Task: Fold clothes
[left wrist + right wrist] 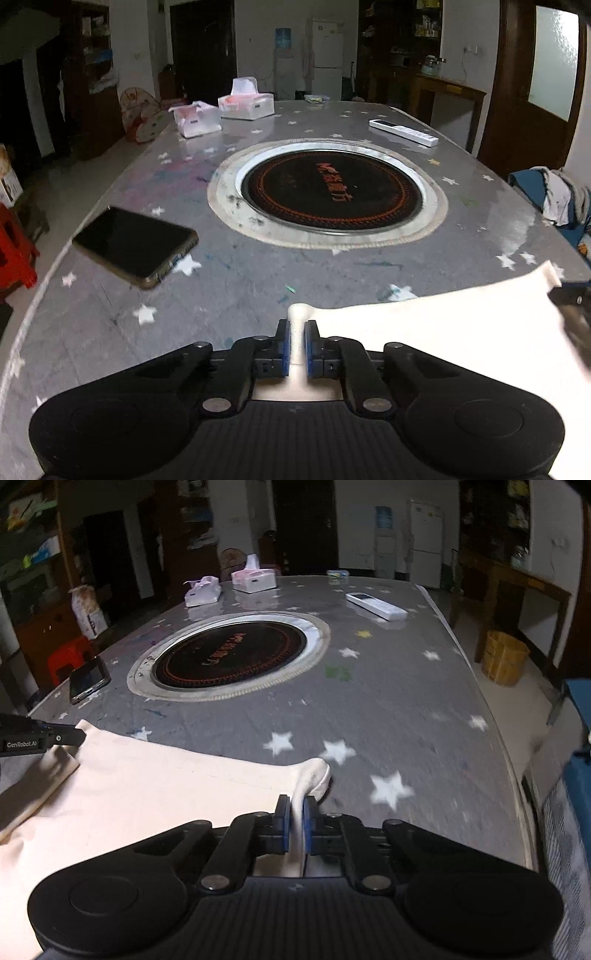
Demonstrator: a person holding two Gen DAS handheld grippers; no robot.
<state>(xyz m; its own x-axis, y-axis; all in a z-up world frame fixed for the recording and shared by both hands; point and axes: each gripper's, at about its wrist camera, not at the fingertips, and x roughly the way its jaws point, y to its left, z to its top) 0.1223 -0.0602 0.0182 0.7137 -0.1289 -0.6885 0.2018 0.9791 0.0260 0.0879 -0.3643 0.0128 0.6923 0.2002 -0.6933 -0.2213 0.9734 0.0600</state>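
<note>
A cream white garment [443, 325] is stretched between my two grippers above the near part of the grey star-patterned table [229, 288]. My left gripper [296, 328] is shut on the garment's left corner, which sticks out past the blue pads. My right gripper [294, 805] is shut on the garment's right corner [314, 775]. The garment [147, 786] spans the lower left of the right wrist view. The right gripper's tip shows at the right edge of the left wrist view [569, 295]. The left gripper's tip shows at the left edge of the right wrist view [66, 736].
A black phone [135, 245] lies at the table's left edge. A round black cooktop [328, 192] sits in the table's middle. Two tissue packs [245, 103] and a white remote [402, 132] lie at the far end. A pile of clothes [554, 199] sits to the right.
</note>
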